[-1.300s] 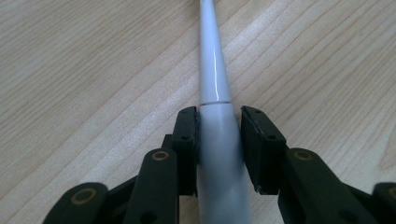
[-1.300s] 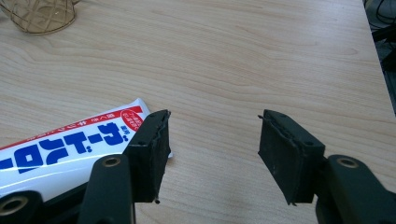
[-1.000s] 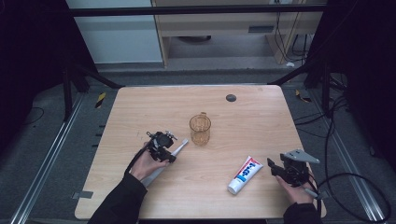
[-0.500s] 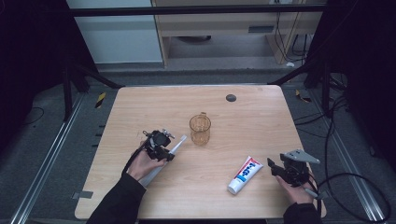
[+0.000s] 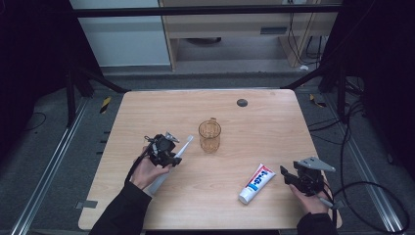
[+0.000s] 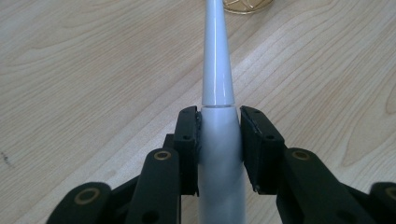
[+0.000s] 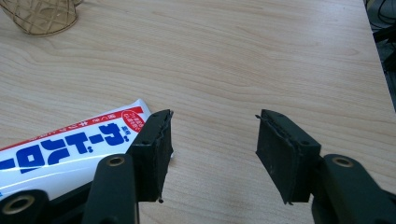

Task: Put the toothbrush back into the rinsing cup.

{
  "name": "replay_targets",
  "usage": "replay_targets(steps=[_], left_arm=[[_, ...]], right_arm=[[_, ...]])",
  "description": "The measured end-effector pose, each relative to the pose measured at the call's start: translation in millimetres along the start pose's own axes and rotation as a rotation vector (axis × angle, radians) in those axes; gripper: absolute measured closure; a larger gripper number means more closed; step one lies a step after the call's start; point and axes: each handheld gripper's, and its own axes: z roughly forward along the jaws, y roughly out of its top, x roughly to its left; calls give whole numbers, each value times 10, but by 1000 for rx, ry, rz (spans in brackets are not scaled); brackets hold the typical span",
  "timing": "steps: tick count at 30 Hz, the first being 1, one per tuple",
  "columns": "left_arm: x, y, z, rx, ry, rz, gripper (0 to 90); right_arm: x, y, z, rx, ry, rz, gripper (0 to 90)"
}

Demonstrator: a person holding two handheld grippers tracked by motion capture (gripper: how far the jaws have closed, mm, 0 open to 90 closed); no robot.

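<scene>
At the near edge of a pale wood-grain table [image 5: 274, 122], a person's left gripper [image 6: 218, 123] clenched a smooth white toothbrush handle [image 6: 217, 84], its two black jaws pressed flat against the handle's thicker, rounded lower part; the handle tapered to a narrow glossy stem that ran on toward a cup [image 5: 209, 135]; seen from the high view, the left gripper [image 5: 169, 152] sat just left of that cup, with the handle [image 5: 182, 147] slanting up toward it and stopping short of its side. To the cup's near right, the right gripper [image 7: 212, 140] stood released, its ribbed black pads parted over bare wood with nothing between them; a soft white toothpaste tube [image 5: 257, 183] printed in blue and red lay flat just beside that gripper's left jaw. The cup itself, amber, translucent and faceted with a small handle, stood upright mid-table; beyond it, a small dark round disc [image 5: 242, 103] lay near the far edge.
</scene>
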Motion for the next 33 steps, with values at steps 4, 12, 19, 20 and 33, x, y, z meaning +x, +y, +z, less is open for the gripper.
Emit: replay_targets(steps=[4,12,19,20,33], left_arm=[[10,5,-63,-16,4,-4,683],[17,9,-180,-53,20,-13,684],[21,11,-283,-98,35,-19,684],[21,11,-297,-102,36,-20,684],[15,17,-507,-204,53,-26,684]], right_arm=[[-1,-2,0,0,1,1,450],[4,0,-2,-3,2,0,449],[-1,0,-5,-5,-1,-3,449],[-3,0,-5,-5,-2,-4,449],[-6,0,-6,-4,-4,1,449]])
